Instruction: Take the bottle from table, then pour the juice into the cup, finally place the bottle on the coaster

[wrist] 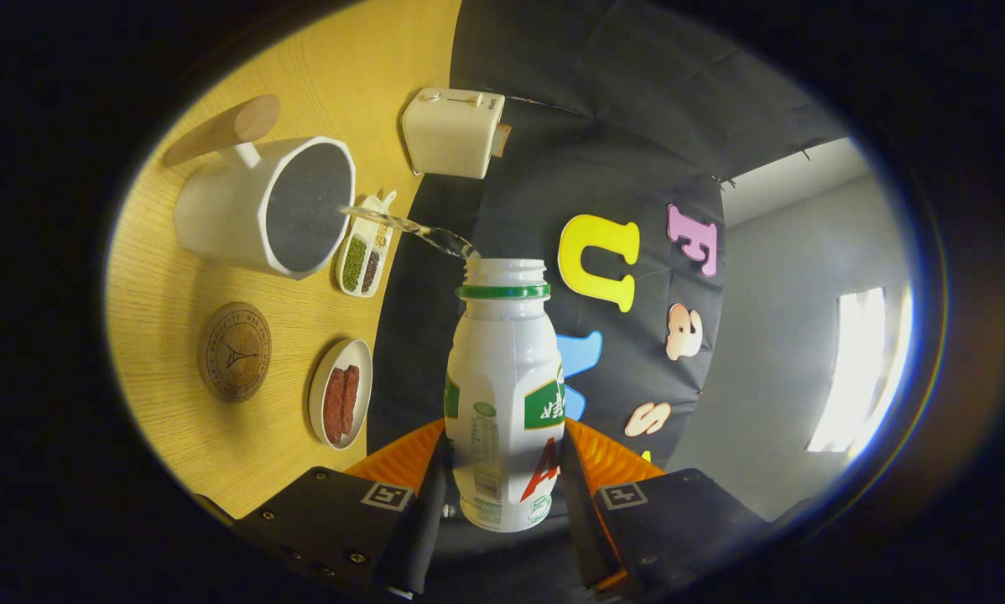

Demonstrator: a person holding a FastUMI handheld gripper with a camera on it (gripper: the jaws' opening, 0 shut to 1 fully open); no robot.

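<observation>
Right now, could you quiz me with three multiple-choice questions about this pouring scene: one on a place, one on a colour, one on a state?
1. Where is the bottle?
A. between the fingers
B. on the coaster
C. inside the cup

2. What colour is the ring under the bottle's mouth?
A. red
B. green
C. blue

3. What is the liquid doing?
A. staying in the bottle
B. spilling on the table
C. streaming into the cup

Answers: A, both fingers press its sides; B, a green band circles the neck; C, a clear stream arcs into the cup's opening.

You have a light wood-grain tabletop (175, 294) butting against the booth's black cloth wall (620, 126), with a pale grey room wall (771, 352) and a bright window (863, 369) beyond.
</observation>
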